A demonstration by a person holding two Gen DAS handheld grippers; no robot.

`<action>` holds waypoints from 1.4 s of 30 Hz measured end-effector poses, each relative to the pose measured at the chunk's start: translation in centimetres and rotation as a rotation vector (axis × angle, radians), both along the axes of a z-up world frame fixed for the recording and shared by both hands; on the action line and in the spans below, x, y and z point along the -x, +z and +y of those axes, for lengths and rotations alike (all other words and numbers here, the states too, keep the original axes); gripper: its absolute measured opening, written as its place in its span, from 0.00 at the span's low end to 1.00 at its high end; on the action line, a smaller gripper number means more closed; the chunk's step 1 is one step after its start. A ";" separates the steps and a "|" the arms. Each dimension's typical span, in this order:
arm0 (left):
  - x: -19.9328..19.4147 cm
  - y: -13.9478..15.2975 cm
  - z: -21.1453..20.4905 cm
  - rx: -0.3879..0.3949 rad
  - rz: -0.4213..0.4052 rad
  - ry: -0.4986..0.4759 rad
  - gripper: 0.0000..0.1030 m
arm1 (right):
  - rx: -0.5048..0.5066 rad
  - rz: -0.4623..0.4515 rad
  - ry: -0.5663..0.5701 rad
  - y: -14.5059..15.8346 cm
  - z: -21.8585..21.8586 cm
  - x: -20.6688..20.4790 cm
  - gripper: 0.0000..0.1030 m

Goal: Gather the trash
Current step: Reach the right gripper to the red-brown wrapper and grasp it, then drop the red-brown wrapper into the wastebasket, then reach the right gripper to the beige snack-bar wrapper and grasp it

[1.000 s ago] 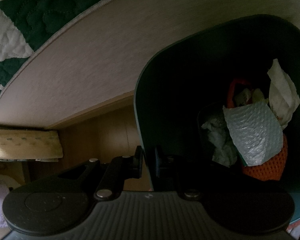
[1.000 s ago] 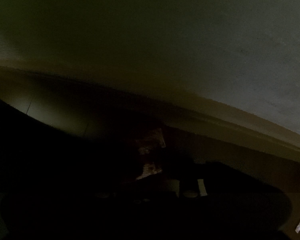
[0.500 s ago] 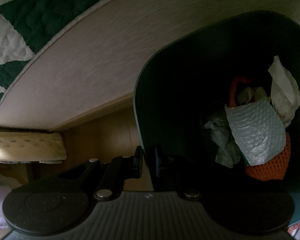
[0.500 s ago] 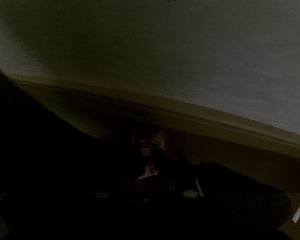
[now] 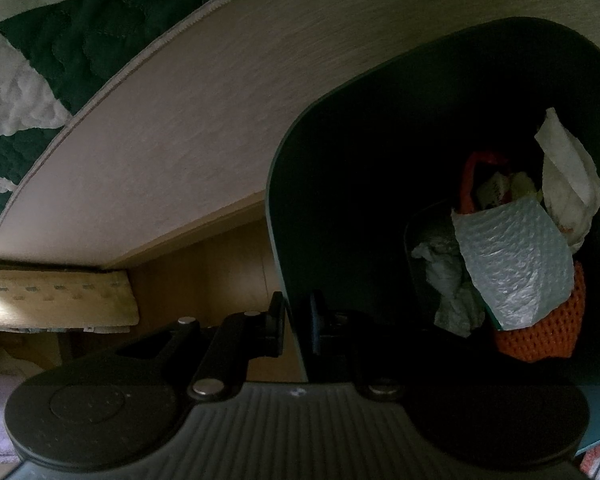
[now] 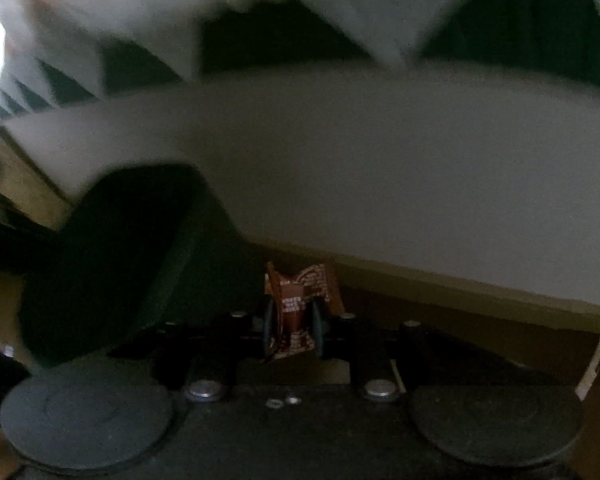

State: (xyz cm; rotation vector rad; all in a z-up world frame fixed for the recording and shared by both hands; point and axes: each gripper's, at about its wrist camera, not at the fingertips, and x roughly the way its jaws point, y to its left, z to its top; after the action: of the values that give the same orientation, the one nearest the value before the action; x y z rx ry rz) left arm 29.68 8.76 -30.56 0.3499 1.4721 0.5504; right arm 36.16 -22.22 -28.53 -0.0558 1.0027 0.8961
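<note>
My left gripper (image 5: 296, 324) is shut on the rim of a dark green trash bin (image 5: 284, 208), tilted so its opening faces the camera. Inside lie a bubble-wrap piece (image 5: 512, 256), white crumpled paper (image 5: 568, 184), an orange net (image 5: 548, 336) and crumpled tissue (image 5: 448, 280). My right gripper (image 6: 294, 322) is shut on a brown printed wrapper (image 6: 296, 300). The dark green bin (image 6: 112, 264) shows blurred at the left of the right wrist view.
A pale wood bed frame board (image 5: 188, 128) runs across above the bin, with a green and white quilt (image 5: 40, 52) over it. The board (image 6: 380, 176) and quilt (image 6: 276, 32) also fill the right wrist view. A beige mat (image 5: 52, 300) lies at left.
The right gripper has pulled back and up from the dark space under the bed, carrying the wrapper; the quilt and bin have come into its view. The left gripper and bin barely moved.
</note>
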 end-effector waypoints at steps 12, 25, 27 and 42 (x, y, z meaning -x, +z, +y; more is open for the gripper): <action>0.3 1.8 -1.7 -0.003 -0.048 -0.031 0.11 | -0.100 0.091 0.194 0.9 8.5 4.5 0.18; 0.4 1.6 -2.4 -0.026 -0.054 -0.054 0.11 | 0.028 0.143 0.206 -3.6 14.1 5.3 0.18; 0.4 1.5 -2.3 -0.031 -0.050 -0.055 0.11 | 0.044 0.139 0.201 -4.0 14.7 5.4 0.19; 0.3 1.1 -2.3 -0.025 -0.028 -0.047 0.11 | -0.013 0.100 0.184 0.2 10.4 5.2 0.38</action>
State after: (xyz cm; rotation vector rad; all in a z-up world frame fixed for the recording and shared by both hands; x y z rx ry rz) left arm 29.41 6.43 -29.51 0.3936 1.4276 0.5342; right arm 30.94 -11.82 -28.31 -0.0945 1.0972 1.0814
